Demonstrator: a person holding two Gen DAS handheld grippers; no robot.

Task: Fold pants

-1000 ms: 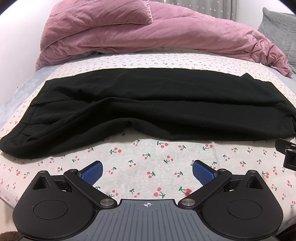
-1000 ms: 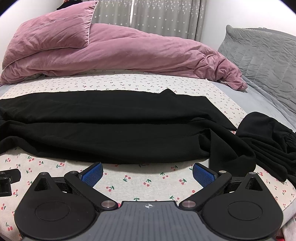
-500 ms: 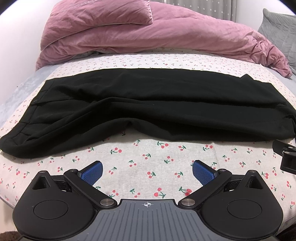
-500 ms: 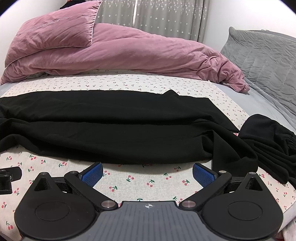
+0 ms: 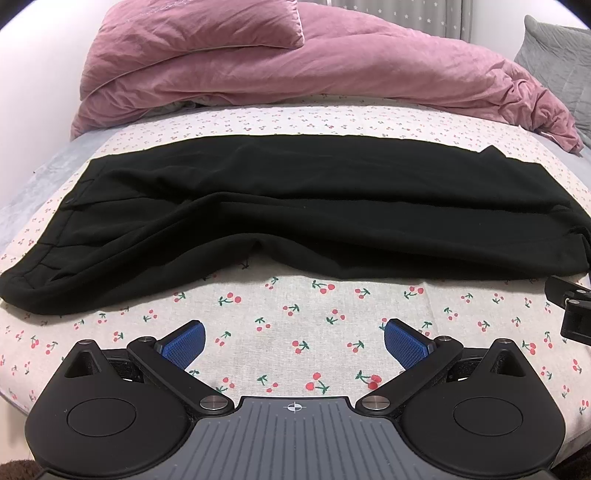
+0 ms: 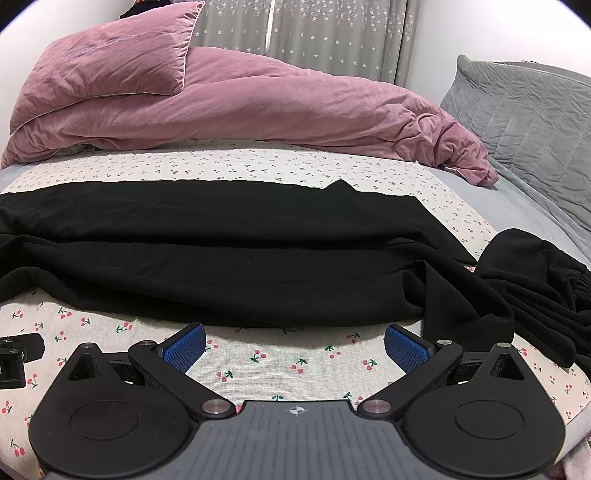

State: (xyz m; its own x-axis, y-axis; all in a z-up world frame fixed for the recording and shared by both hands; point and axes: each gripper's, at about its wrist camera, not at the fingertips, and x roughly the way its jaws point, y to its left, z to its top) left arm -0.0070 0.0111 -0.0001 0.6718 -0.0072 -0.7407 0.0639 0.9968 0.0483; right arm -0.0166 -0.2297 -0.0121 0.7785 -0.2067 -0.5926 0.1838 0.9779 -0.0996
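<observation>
Pants (image 5: pixel 295 206) lie flat across the bed (image 5: pixel 295 332) in the left wrist view, near edge well ahead of the left gripper (image 5: pixel 294 341), whose jaws stand wide apart over bare cherry-print sheet. One pink duvet (image 5: pixel 332 66) is heaped behind, one pillow (image 5: pixel 192 33) on it

Right wrist view: right gripper (image 6: pixel 294 341), spread and empty, with its tips just short of the pants' hem (image 6: pixel 295 317). Second black garment (image 6: pixel 535 295) bunches at the right; grey quilt (image 6: pixel 528 110) and starred curtain (image 6: pixel 314 33) beyond
</observation>
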